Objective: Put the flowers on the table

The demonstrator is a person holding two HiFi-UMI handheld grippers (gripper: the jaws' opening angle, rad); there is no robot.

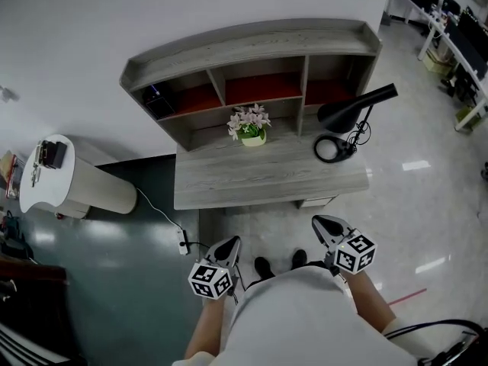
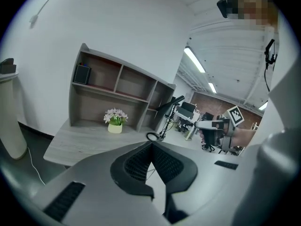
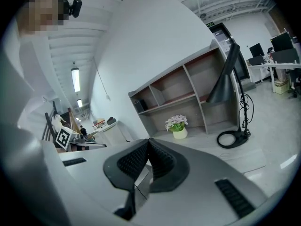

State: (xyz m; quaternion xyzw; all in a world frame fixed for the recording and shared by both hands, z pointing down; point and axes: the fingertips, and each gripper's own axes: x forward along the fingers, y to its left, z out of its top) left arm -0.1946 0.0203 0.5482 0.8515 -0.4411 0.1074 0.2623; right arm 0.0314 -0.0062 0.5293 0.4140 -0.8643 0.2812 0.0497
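Surface (image 1: 259, 178): grey wood-grain, set against a white wall, with a hutch shelf (image 1: 252, 40) of open compartments along its back. The flowers (image 1: 249, 124) stand upright in a small pale pot on the surface, just in front of the middle compartment. A black lamp (image 1: 354, 107) stands at the right end, well apart from them.

Room: a white stand (image 1: 76, 185) is to the left of the surface. The floor (image 1: 427, 181) is glossy and pale on the right and dark on the left.

The left tool (image 1: 232, 241) and right tool (image 1: 319, 221) are both clenched on nothing, held low and short of the surface.

Only the head view shows me the power strip (image 1: 182, 241) and office desks (image 1: 450, 29). Only the gripper views show the ceiling lights (image 2: 195, 61).
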